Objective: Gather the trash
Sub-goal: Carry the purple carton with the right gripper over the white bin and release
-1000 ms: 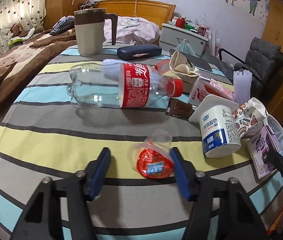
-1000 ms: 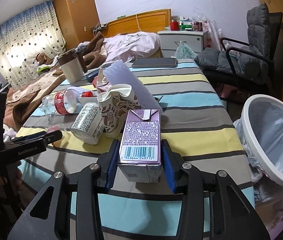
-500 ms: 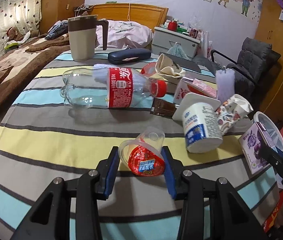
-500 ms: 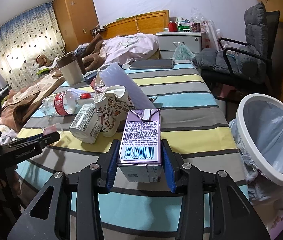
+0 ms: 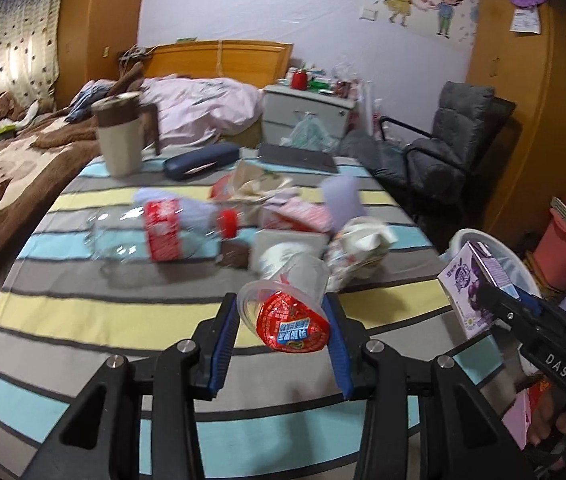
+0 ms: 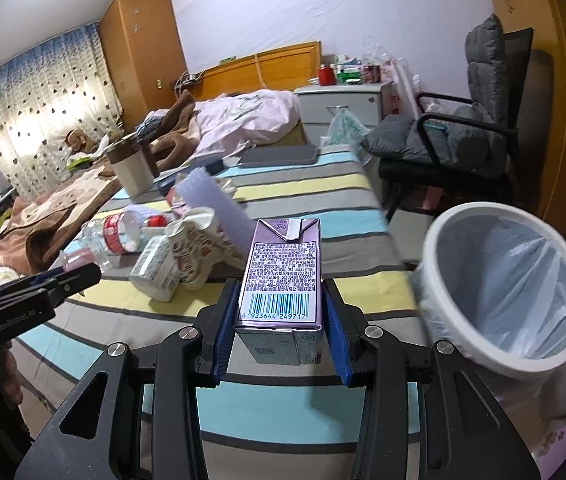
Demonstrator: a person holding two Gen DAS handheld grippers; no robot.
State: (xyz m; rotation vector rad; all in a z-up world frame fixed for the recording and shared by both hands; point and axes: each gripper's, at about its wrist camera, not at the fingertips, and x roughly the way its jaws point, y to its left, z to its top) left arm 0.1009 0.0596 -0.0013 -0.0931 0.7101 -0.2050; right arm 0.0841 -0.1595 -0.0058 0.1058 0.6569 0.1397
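Left wrist view: the left gripper (image 5: 283,336) has its blue fingers (image 5: 225,340) clamped on a clear plastic cup (image 5: 289,308) with a red foil lid, lifted off the striped surface (image 5: 83,316) and tipped so that the lid faces the camera. In the right wrist view the right gripper (image 6: 281,330) has its fingers (image 6: 223,332) pressed against both sides of a purple milk carton (image 6: 283,276), held upright with the barcode toward the lens, and the white trash bin (image 6: 471,216) with its pale liner stands just beside it to the right, off the edge of the surface. No trash can be made out in the part of the liner that shows; the bottom of the bin is hidden. So the collecting looks to be at an early stage: two pieces are in hand and neither is over the bin mouth yet. Left on the surface are a clear bottle with a red label (image 5: 155,232), a white yogurt tub (image 6: 155,272), a crumpled paper cup (image 6: 199,244), a pale corrugated plastic piece (image 6: 211,204) and some wrappers further back. The lidded mug (image 5: 117,140), dark case (image 5: 199,160) and flat tablet (image 6: 279,155) are probably not trash. Judging from this, the carton goes in first, then the cup, then several more trips.
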